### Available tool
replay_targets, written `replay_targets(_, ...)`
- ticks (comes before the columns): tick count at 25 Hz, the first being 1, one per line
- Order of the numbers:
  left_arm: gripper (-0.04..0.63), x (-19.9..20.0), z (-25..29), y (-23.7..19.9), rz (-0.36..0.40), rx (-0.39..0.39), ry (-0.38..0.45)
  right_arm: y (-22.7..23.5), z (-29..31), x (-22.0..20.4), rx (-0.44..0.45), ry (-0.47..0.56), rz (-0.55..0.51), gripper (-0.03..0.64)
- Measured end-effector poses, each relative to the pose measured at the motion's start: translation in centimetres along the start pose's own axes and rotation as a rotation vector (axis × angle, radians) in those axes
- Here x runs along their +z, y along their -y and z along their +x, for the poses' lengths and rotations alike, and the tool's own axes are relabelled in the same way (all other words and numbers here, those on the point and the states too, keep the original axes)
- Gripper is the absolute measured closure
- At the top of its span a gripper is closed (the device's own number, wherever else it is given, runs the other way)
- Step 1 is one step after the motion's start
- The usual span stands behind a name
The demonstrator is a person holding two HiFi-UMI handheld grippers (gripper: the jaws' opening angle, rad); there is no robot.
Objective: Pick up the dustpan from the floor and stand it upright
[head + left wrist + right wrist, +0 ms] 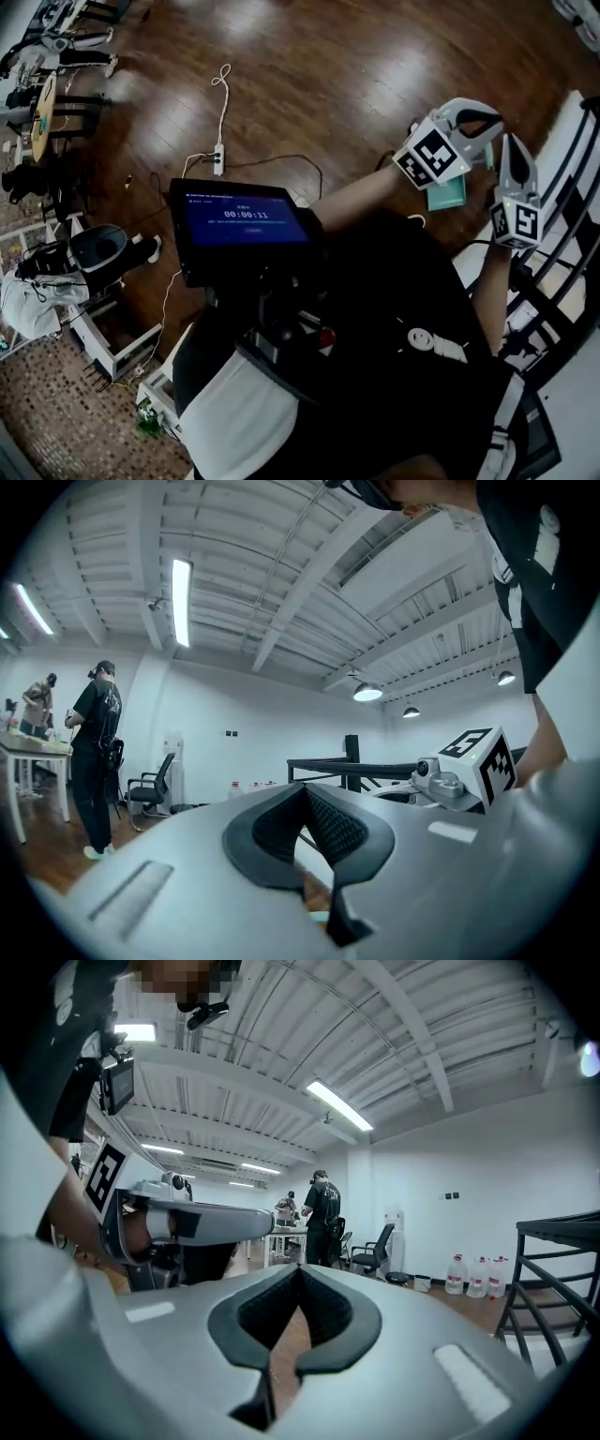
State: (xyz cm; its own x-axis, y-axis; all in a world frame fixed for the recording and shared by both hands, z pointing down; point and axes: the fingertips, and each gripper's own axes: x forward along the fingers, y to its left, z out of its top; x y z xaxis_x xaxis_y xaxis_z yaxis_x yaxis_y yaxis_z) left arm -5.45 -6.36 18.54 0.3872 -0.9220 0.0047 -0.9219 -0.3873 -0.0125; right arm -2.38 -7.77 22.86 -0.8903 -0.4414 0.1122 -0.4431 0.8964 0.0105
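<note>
A teal dustpan (448,193) shows only in part at the right of the head view, just below my left gripper's marker cube; I cannot tell whether anything touches it. A teal sliver (320,917) shows under the jaws in the left gripper view. My left gripper (483,131) is raised and level, with its pads (323,822) meeting at the tips and nothing between them. Close beside it on the right, my right gripper (515,150) is shut too, its tips (300,1271) together and empty. Each gripper sees the other: the right (469,766), the left (183,1222).
A screen (246,220) hangs at the person's chest. On the wood floor lie a power strip with a white cable (217,159). A black railing (562,309) runs along the right. A person (97,752) stands by a table, with an office chair (150,789) and water bottles (469,1274) further off.
</note>
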Motion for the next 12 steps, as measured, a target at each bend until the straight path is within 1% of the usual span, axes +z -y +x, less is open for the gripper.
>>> replay_targets(5, 0.577, 0.9, 0.2, -0.4, 0.009, 0.006, 0.019, 0.3, 0.5, 0.4, 0.008, -0.004, -0.031, 0.615)
replay_targets(12, 0.577, 1.6, 0.8, 0.7, 0.009, -0.028, 0.029, 0.7, 0.1, 1.3, 0.001, 0.028, -0.049, 0.615)
